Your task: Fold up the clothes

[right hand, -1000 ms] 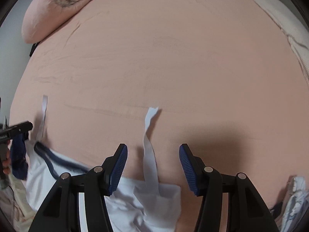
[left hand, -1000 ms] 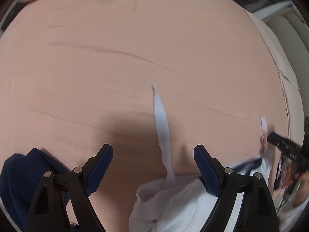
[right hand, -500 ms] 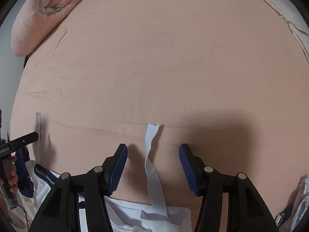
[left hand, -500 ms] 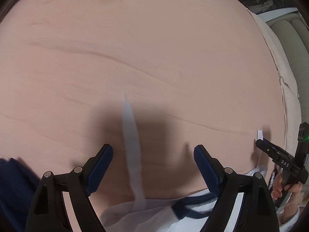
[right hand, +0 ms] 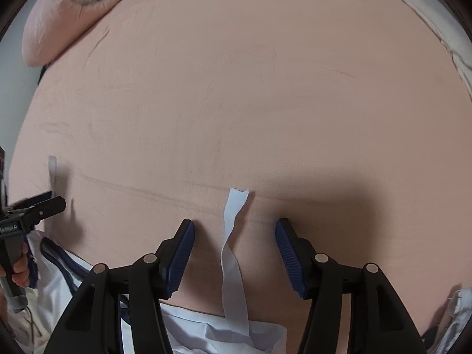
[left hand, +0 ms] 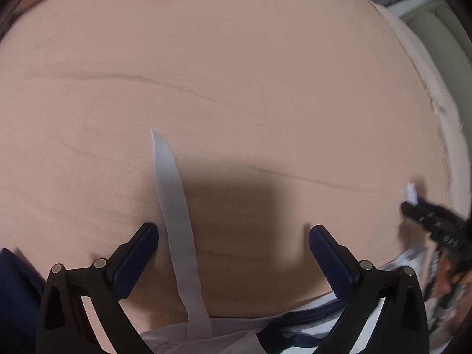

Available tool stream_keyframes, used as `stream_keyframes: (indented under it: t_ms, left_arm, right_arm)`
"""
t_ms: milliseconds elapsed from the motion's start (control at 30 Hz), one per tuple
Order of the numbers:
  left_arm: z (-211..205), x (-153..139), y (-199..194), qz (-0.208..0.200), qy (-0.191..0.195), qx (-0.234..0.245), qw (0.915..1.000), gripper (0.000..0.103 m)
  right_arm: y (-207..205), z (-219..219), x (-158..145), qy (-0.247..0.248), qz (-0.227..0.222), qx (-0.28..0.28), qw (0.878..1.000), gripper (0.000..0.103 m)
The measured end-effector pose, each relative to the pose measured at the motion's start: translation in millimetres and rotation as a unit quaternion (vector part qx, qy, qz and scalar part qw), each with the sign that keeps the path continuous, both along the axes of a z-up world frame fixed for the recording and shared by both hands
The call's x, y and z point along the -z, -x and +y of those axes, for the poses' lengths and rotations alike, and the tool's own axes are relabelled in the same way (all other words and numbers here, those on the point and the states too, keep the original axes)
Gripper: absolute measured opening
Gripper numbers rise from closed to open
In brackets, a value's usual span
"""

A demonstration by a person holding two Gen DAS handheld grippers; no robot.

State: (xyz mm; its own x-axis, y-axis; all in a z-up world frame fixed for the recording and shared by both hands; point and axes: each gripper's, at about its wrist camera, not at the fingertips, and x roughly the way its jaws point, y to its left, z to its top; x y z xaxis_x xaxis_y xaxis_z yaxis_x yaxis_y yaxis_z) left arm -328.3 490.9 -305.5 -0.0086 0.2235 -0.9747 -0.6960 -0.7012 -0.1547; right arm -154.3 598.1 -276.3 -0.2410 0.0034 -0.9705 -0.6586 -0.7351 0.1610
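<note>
The white garment [right hand: 212,330] with navy trim lies at the near edge of the pink bed sheet [right hand: 265,103], its two white straps [right hand: 233,253] laid out flat and no fold yet visible. The left hand-held gripper [left hand: 233,236] is opening wide with one strap between its jaws, unpressed. The right hand-held gripper [right hand: 235,231] stands partly open astride the other strap, gripping nothing, so judging by this all folding remains.

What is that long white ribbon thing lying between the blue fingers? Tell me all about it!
The white strap is a thin, flat strip of soft-looking cloth. It lies limp on the pink bedsheet, running away from the white garment it joins at the bottom of the view. It twists a little near the middle, and its far end looks cut in small zigzags. It sits between the open right gripper fingers, which do not touch it.
</note>
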Motion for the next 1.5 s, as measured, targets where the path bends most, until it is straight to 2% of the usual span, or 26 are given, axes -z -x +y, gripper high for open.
stream_keyframes:
  t_ms: [67,167,267,300,433,500,567,600,633,700,733,867,967,1133,1233,1333,1400,1500]
  left_arm:
    - [2,2,-10,0.027,0.021,0.019,0.9992,0.1]
    - [10,6,-22,0.043,0.035,0.026,0.9981,0.091]
    - [11,7,-28,0.047,0.039,0.007,0.9981,0.07]
    - [7,6,-26,0.048,0.039,-0.001,0.9981,0.059]
    - [8,9,-46,0.046,0.035,-0.009,0.9983,0.04]
    - [3,10,-47,0.046,0.031,-0.01,0.9984,0.034]
    - [-2,12,-45,0.042,0.028,-0.019,0.9985,0.031]
    - [-4,12,-43,0.04,0.027,-0.024,0.9986,0.023]
    - [-7,13,-42,0.036,0.024,-0.032,0.9986,0.019]
    - [-13,14,-39,0.025,0.02,-0.049,0.9983,0.015]
    - [-16,15,-38,0.02,0.017,-0.058,0.998,0.01]
    - [-28,17,-44,0.012,0.001,-0.067,0.9977,0.007]
    - [-32,18,-49,-0.008,-0.02,-0.065,0.9976,0.006]
    - [-37,21,-56,-0.024,-0.032,-0.066,0.997,0.004]
    - [-40,20,-59,-0.034,-0.048,-0.072,0.9957,0.004]
    - [-45,16,-64,-0.045,-0.07,-0.071,0.994,0.004]
    - [-47,11,-68,-0.05,-0.081,-0.069,0.9931,0.004]
    - [-49,1,-77,-0.052,-0.1,-0.061,0.9918,0.004]
  right_arm:
    - [0,-5,-1,-0.01,-0.006,0.004,1.0,0.057]
    - [4,-17,-4,-0.031,-0.031,0.002,0.999,0.056]
    - [13,-36,-4,-0.054,-0.07,-0.017,0.996,0.055]
    - [16,-42,-4,-0.058,-0.077,-0.02,0.995,0.055]
    - [19,-53,-3,-0.053,-0.084,-0.013,0.995,0.05]
    - [16,-54,-4,-0.044,-0.077,-0.016,0.996,0.038]
    - [13,-55,-5,-0.046,-0.073,-0.024,0.996,0.032]
    - [9,-54,-5,-0.043,-0.067,-0.023,0.997,0.029]
    - [4,-53,-6,-0.04,-0.059,-0.019,0.997,0.026]
    - [-9,-47,-6,-0.025,-0.037,0.001,0.999,0.011]
    - [-16,-44,-6,-0.017,-0.025,0.012,0.999,0.008]
    - [-44,-35,-3,0.026,0.032,0.052,0.998,0.001]
    - [-56,-36,-4,0.043,0.062,0.062,0.995,0.001]
    - [-62,-43,-6,0.078,0.094,0.069,0.99,0.001]
    - [-65,-51,-7,0.078,0.107,0.063,0.989,0.001]
    - [-77,-26,-2,0.091,0.123,0.065,0.986,0.001]
    - [-46,-36,1,0.105,0.133,0.071,0.983,0.001]
    - [-67,-21,-34,0.116,0.148,0.08,0.979,0.001]
